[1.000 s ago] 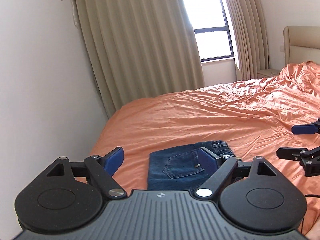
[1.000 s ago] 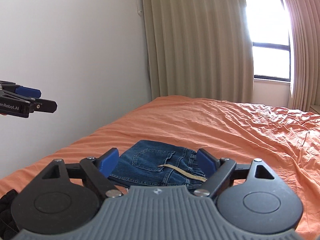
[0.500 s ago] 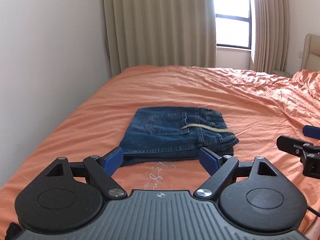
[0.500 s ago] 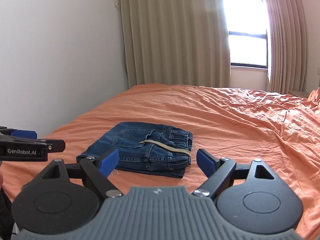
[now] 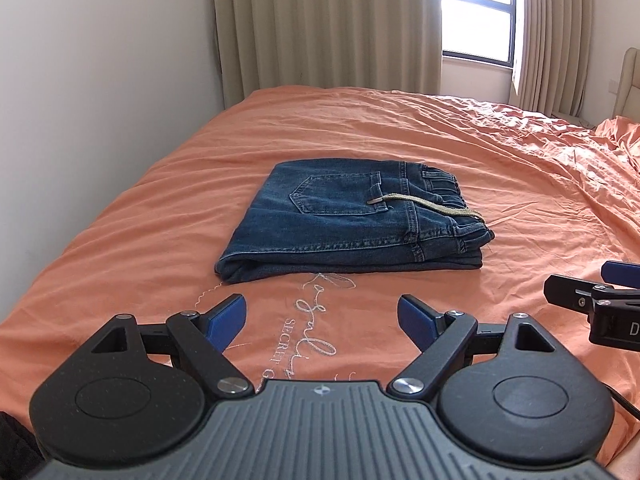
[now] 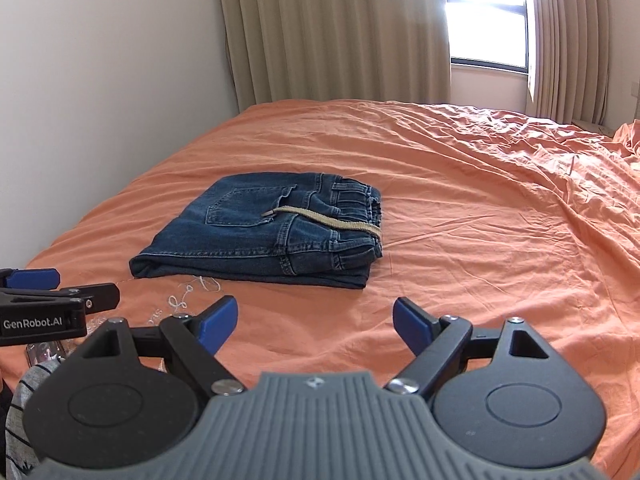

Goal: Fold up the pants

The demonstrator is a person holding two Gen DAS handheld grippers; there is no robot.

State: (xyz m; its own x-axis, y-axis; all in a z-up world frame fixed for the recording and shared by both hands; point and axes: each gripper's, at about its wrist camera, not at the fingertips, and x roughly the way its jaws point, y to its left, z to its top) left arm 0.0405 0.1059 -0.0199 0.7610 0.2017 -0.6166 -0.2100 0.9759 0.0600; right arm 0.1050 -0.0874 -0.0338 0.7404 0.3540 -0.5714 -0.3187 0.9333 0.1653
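Left to right. White wall (image 5: 100, 80) on the left, beige curtains (image 5: 328, 24) behind the bed, bright window (image 5: 476, 12) toward the right.

Left tool (image 5: 320, 312): blue-padded fingers spread wide, nothing between them, hovering over the orange bedsheet (image 5: 400, 128) near the bed's front edge, just short of the pants. Stitched white script (image 5: 316, 320) on the sheet shows between its fingers.

Pants (image 5: 352, 224): dark blue jeans folded into a compact flat rectangle, lying on the sheet in the left-centre part of the bed, apart from both tools. Long axis runs left-right across the view. Folded edge points left and toward the camera; elastic waistband (image 5: 440, 178) points right. Back pocket (image 5: 340, 194) faces up. A tan drawstring (image 5: 432, 206) lies across the top, metal tip near the pocket, other end trailing off the waistband end on the right.

Right tool (image 6: 314, 320): fingers wide apart too, holding nothing, above bare sheet in front of and right of the pants. In the right wrist view the pants (image 6: 272, 228) sit ahead-left, waistband end to the right. The left tool (image 6: 60, 292) shows at that view's left edge, side-on.

Sheet wrinkled toward the right; beige headboard (image 5: 630, 80) at far right.
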